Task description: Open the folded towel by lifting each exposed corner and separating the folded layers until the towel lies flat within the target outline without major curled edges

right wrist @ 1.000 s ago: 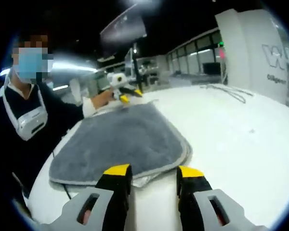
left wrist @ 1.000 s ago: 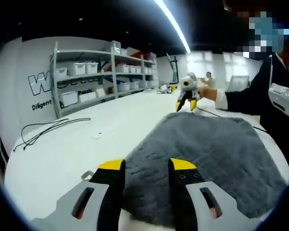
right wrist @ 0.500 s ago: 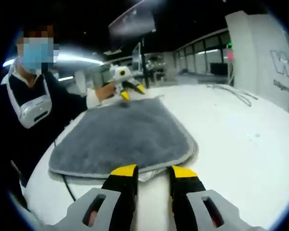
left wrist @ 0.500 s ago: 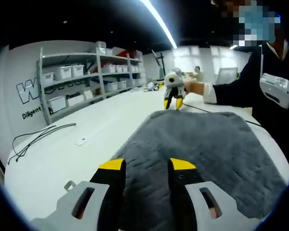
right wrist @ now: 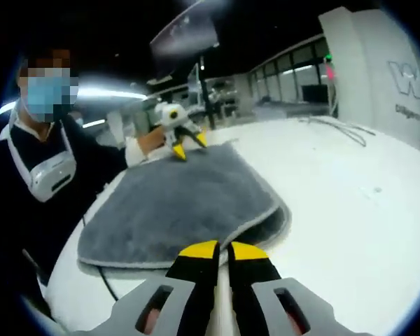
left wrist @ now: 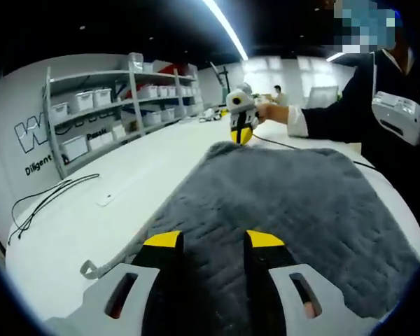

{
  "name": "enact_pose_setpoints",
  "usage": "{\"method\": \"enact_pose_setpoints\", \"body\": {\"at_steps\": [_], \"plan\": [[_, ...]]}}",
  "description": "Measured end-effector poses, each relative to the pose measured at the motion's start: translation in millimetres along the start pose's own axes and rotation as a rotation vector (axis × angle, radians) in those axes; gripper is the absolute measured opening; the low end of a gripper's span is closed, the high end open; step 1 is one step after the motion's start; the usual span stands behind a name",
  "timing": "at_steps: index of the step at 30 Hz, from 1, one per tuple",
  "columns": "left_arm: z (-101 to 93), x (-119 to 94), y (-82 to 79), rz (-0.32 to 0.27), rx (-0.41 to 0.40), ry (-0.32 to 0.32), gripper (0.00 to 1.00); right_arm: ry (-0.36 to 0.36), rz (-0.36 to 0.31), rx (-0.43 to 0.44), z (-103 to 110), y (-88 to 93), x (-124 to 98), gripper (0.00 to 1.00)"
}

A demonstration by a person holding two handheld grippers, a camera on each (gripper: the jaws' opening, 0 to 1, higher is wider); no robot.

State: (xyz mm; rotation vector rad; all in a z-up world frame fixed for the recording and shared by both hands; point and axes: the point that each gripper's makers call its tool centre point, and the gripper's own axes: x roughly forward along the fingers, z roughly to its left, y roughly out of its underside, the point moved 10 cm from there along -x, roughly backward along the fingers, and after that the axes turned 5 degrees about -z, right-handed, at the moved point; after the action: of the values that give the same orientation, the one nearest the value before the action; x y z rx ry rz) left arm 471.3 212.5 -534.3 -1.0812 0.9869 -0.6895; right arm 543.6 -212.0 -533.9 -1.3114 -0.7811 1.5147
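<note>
Right claw: the right claw (right wrist: 220, 246) has its yellow tips pressed nearly together at the near edge of the grey towel (right wrist: 182, 203), and a thin pale sliver sits between them. My read is that it is pinching the hem, though the grip itself is too small to confirm.
Left claw: the left claw (left wrist: 213, 240) stands with its jaws parted and nothing between them, riding over the towel (left wrist: 287, 210) with grey pile showing through the gap.
Across the surface: each claw shows in the other's view, the left claw (right wrist: 176, 143) at the far corner of the towel and the right claw (left wrist: 239, 129) looking pinched at the opposite end.
Towel: it lies spread on the white surface (right wrist: 350, 203), a double layer showing at the rounded corner nearest the right claw, so folds remain.
Step in hand: corner grasping, one claw at each end, before the layers get peeled apart.
Next move calls for: the left claw to close on its corner, then both to lift and draw the top layer away without dragging the layer beneath.
Target outline: I cannot make one out.
</note>
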Motion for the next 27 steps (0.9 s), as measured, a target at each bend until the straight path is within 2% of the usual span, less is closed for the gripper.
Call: {"method": "enact_pose_setpoints", "body": {"at_steps": [3, 10, 14, 16, 19, 27], "plan": [[-1.2, 3, -1.3, -0.006, -0.002, 0.004, 0.34, -0.009, -0.003, 0.008, 3, -3.8, 2, 0.00], [-4.5, 6, -4.7, -0.011, 0.008, 0.012, 0.34, 0.008, 0.035, 0.023, 10, -12.7, 7, 0.00], [-6.2, 12, -9.1, -0.061, -0.068, 0.020, 0.31, 0.000, 0.086, 0.047, 17, -21.0, 13, 0.00], [-5.9, 14, -11.3, -0.073, -0.111, 0.008, 0.29, 0.002, 0.095, 0.009, 22, -27.3, 16, 0.00], [-7.6, 16, -13.7, -0.094, -0.135, 0.018, 0.29, 0.026, 0.122, -0.023, 30, -33.5, 21, 0.00], [-12.5, 20, -22.2, -0.141, -0.177, 0.037, 0.29, 0.104, 0.118, -0.055, 38, -49.2, 29, 0.00]]}}
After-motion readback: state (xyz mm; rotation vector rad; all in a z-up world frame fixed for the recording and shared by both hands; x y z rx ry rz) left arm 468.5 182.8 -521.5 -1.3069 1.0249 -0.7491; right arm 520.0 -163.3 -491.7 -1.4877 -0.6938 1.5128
